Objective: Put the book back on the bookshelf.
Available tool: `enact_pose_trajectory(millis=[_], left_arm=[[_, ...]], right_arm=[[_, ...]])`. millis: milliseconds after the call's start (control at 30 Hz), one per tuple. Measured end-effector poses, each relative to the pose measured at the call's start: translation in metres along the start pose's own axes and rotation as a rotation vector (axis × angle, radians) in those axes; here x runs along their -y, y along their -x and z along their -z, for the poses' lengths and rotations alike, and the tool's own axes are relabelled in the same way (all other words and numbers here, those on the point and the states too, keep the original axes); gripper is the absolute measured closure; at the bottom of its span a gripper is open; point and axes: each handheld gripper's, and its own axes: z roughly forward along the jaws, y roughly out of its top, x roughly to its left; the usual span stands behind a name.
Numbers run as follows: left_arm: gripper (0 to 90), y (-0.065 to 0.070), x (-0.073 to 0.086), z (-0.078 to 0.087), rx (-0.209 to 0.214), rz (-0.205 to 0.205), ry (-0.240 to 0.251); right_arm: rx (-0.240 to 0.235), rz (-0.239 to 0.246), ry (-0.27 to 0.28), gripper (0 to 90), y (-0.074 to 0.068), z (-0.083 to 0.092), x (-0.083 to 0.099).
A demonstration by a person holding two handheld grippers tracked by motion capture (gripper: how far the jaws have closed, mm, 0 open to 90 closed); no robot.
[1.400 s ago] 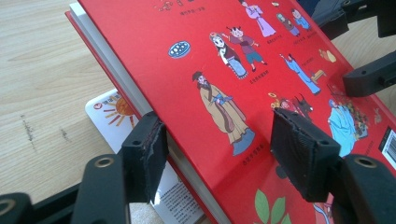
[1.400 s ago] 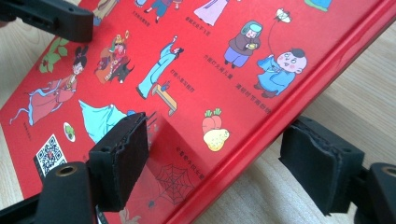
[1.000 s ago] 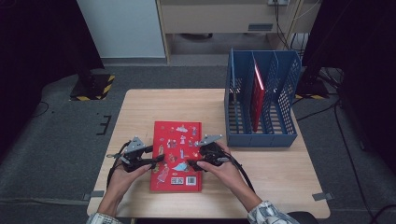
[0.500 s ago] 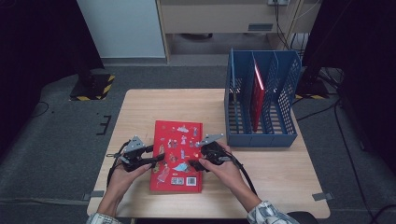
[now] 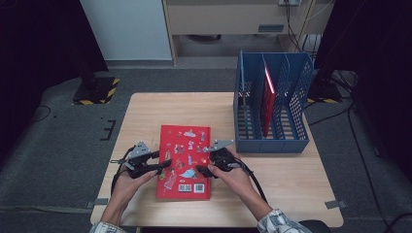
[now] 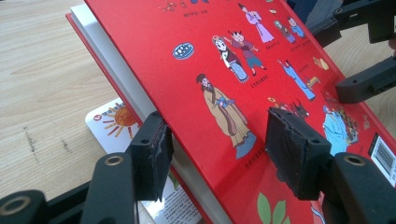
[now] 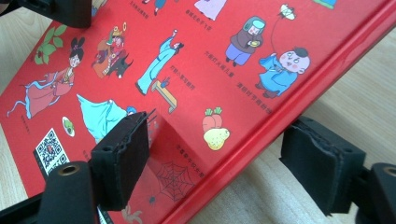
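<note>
Gripping: red picture book (image 5: 185,160) lies flat on the wooden surface (image 5: 145,114), front half, between both hands.
Left hand-held gripper (image 5: 163,163): jaws straddle the book's left long edge, one pad under the cover against the page block, other pad over the cover art; they have just been closing, and whether the upper pad presses the cover I cannot tell.
Right hand-held gripper (image 5: 204,171): jaws spread astride the right long edge, the spine side; inner pad hovers over the cover, outer pad stands clear beside the spine, no pinch.
Long axis: runs away from the person, barcode end nearest.
Nearer hand: equal, one on each long edge, about level with each other.
Under book: a thin white leaflet (image 6: 116,122) peeks out at the left edge.
Target, my read: blue file rack (image 5: 272,104), back right, just beyond the book's far right corner; one red book (image 5: 266,97) already stands in a middle slot.
Room: open wood left and front; rack wall is the obstacle when swinging right.
</note>
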Motion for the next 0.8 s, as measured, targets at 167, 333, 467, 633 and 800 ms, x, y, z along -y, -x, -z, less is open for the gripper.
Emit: enact_pose_trajectory(millis=[167,333,467,633,800], left_arm=[[43.5,0.001,-0.003,0.005,0.002,0.002,0.015],[44.9,0.002,-0.007,0.011,-0.005,0.008,0.039],[48.9,0.005,-0.012,0.017,0.009,-0.016,0.049],[49.0,0.004,-0.014,0.017,0.004,-0.003,0.056],[48.9,0.006,-0.017,0.017,-0.012,-0.017,0.062]], right_arm=[[0.012,0.017,0.036,30.8,-0.001,0.007,-0.003],[0.02,0.037,0.084,37.0,-0.003,0.02,-0.007],[0.02,0.046,0.113,37.8,-0.004,0.026,-0.011],[0.023,0.055,0.138,38.9,-0.003,0.029,-0.015],[0.014,0.058,0.148,38.9,-0.002,0.033,-0.019]])
